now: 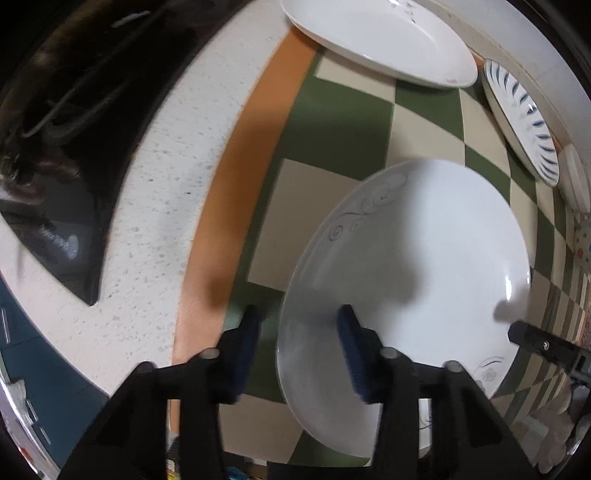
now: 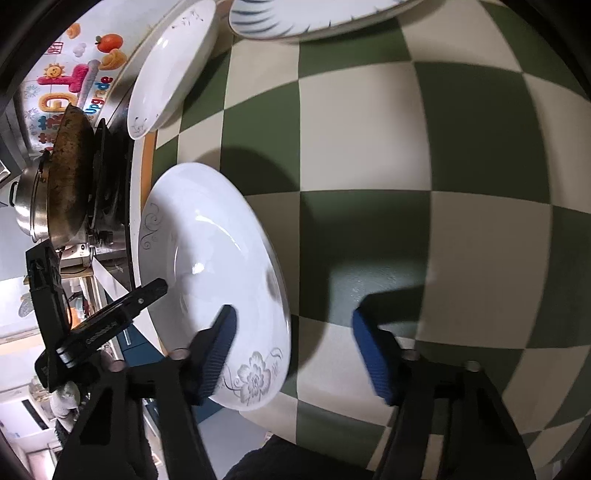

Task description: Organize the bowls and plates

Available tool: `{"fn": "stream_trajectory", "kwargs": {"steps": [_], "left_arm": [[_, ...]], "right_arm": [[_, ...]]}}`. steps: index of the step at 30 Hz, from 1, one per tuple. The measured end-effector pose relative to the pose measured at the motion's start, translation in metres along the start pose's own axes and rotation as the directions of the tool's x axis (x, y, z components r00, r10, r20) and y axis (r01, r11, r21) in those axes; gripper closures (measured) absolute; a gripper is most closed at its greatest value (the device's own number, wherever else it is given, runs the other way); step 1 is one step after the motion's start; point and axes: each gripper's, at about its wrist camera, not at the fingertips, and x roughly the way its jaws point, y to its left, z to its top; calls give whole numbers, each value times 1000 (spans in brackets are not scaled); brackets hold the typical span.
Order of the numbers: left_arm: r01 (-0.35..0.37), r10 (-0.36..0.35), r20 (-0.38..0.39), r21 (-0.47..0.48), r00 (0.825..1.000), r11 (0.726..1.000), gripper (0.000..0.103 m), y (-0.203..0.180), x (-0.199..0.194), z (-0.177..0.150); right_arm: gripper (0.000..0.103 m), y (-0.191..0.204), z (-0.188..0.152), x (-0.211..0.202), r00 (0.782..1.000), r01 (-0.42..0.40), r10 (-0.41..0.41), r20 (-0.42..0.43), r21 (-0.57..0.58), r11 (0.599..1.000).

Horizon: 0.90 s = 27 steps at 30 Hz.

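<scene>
A white plate with grey scroll and flower decoration (image 1: 413, 280) lies on the green-and-cream checked cloth (image 1: 332, 122). My left gripper (image 1: 301, 354) is open, its jaws straddling the plate's near rim, one finger over the plate and one outside it. The same plate shows in the right wrist view (image 2: 210, 266). My right gripper (image 2: 291, 354) is open, its left finger over the plate's rim, its right finger above the cloth. A second white plate (image 1: 376, 37) and a blue-striped plate (image 1: 524, 118) lie farther back; they also show in the right wrist view as the white plate (image 2: 170, 70) and the striped plate (image 2: 306, 18).
An orange border (image 1: 236, 170) edges the cloth, then a speckled white counter (image 1: 155, 184) and a black glass hob (image 1: 48, 122). A dark wok (image 2: 70, 177) and a steel pot (image 2: 29, 199) sit on the stove at left. The other gripper's tip (image 1: 543, 345) shows at the plate's right.
</scene>
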Motion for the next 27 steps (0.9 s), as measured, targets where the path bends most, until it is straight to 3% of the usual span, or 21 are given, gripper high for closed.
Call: {"fn": "stream_trajectory", "kwargs": {"steps": [1,2,5,9,17,27], "left_arm": [[8,-9,5,4,1000,1000,71,0,-1,1],[11,-11,11,9,1000,1000,74,-1,-4,2],[18,-18,24,10,1000,1000,76,-1,-9,5],[18,-19,45,18,999,1000,78,-2,-19,1],[40,-42,72,35,996,999,78,-28,-53,-3],[55,-75,107,183,991,982,78,-65,-67,-16]], "right_arm": [[51,2,-1,0,1000,3,-3,12,-3,1000],[69,6,0,0,1000,3,-3,26,-13,1000],[93,9,0,3,1000,-9,10,20,-22,1000],[93,14,-6,2,997,39,-35,63,-60,997],[93,-4,-16,-25,993,31,-26,111,-49,998],[93,-56,-39,-94,981,34,-32,191,-7,999]]}}
